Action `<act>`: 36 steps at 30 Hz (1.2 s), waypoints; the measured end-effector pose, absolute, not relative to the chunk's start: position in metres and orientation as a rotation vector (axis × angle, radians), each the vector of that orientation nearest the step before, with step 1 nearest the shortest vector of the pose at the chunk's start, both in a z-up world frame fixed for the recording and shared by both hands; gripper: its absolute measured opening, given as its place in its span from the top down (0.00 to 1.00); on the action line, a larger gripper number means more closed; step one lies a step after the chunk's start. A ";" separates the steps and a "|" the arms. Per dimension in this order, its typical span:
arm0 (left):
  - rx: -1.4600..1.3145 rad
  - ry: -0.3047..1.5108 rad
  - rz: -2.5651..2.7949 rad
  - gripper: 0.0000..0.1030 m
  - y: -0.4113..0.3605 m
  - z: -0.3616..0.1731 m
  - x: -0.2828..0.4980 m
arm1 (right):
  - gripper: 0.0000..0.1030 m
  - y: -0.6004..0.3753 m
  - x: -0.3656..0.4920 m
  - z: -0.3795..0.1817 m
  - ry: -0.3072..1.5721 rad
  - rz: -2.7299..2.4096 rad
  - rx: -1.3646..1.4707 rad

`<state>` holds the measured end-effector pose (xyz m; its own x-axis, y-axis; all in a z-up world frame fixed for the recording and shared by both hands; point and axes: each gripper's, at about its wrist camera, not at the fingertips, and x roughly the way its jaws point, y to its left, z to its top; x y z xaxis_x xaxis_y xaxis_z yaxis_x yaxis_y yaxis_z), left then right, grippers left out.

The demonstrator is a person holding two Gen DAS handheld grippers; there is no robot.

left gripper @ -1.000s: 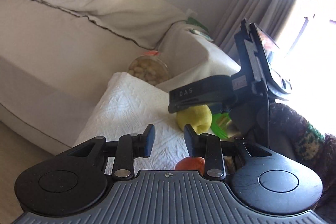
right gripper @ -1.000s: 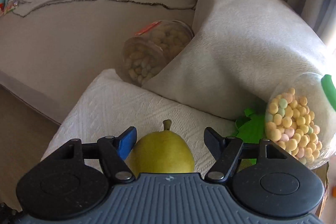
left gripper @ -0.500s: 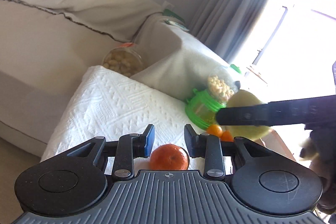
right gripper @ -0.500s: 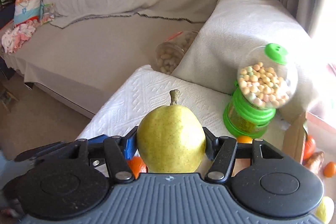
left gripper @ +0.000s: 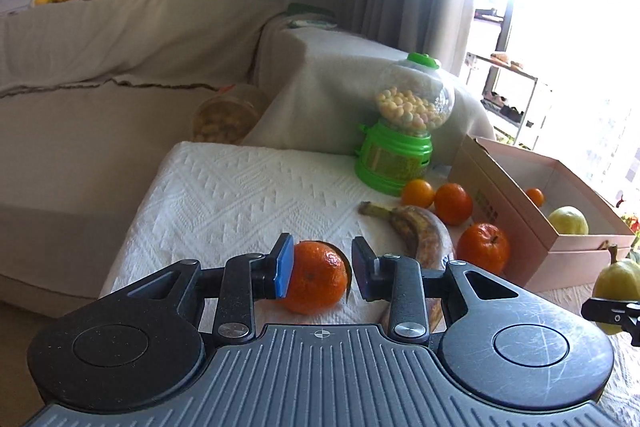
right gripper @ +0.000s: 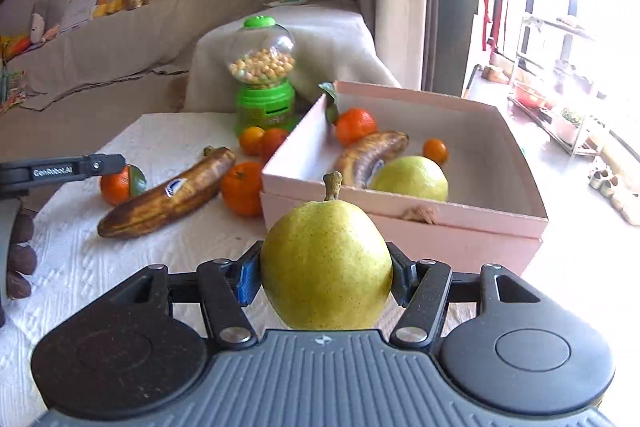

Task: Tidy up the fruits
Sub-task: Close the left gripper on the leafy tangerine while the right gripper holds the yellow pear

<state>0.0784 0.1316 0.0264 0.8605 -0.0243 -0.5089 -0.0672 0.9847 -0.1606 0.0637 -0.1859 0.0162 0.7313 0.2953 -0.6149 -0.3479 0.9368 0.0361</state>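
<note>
Moved fm table, pear (right gripper: 326, 263) upright in right jaws, stem up.

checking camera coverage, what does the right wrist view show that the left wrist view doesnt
Only the right wrist view: a banana and leafy tangerine inside the pink box, and the sticker on the table banana.

Only the left wrist view: the snack jar on the sofa.

Both: the candy dispenser, the pear in the right gripper, and the tangerine between the left gripper jaws.
</note>
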 end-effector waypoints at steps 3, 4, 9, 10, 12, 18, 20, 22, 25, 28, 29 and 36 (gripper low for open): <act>-0.163 0.563 0.025 0.65 0.131 0.030 0.075 | 0.41 -0.203 0.059 0.001 0.713 0.372 -0.025; -0.164 0.574 0.023 0.65 0.131 0.031 0.074 | 0.41 -0.207 0.053 -0.004 0.699 0.378 -0.012; -0.175 0.624 -0.005 0.63 0.129 0.036 0.068 | 0.41 -0.209 0.030 -0.008 0.667 0.391 -0.022; -0.172 0.633 -0.020 0.61 0.128 0.037 0.065 | 0.40 -0.208 0.027 -0.010 0.667 0.394 -0.026; -0.171 0.652 -0.056 0.61 0.125 0.039 0.060 | 0.40 -0.208 0.023 -0.010 0.670 0.401 -0.030; -0.266 0.589 -0.103 0.61 0.130 0.048 0.038 | 0.29 -0.210 0.016 -0.011 0.666 0.392 -0.021; -0.262 0.579 -0.051 0.61 0.135 0.050 0.038 | 0.26 -0.210 0.018 -0.012 0.674 0.386 -0.014; -0.262 0.594 -0.016 0.61 0.142 0.050 0.043 | 0.26 -0.211 0.019 -0.013 0.680 0.385 -0.008; -0.255 0.594 -0.011 0.61 0.146 0.049 0.042 | 0.26 -0.211 0.019 -0.013 0.675 0.383 -0.006; -0.197 0.599 -0.033 0.61 0.141 0.049 0.038 | 0.25 -0.211 0.021 -0.015 0.681 0.376 -0.003; -0.175 0.609 -0.046 0.61 0.138 0.048 0.037 | 0.25 -0.211 0.020 -0.015 0.680 0.374 -0.003; -0.160 0.632 -0.014 0.61 0.135 0.039 0.039 | 0.23 -0.210 0.021 -0.015 0.681 0.360 -0.012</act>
<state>0.0390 0.1353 0.0392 0.8074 -0.0622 -0.5867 -0.0356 0.9875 -0.1537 0.0210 -0.2098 -0.0153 0.7176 0.3216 -0.6177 -0.3294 0.9383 0.1058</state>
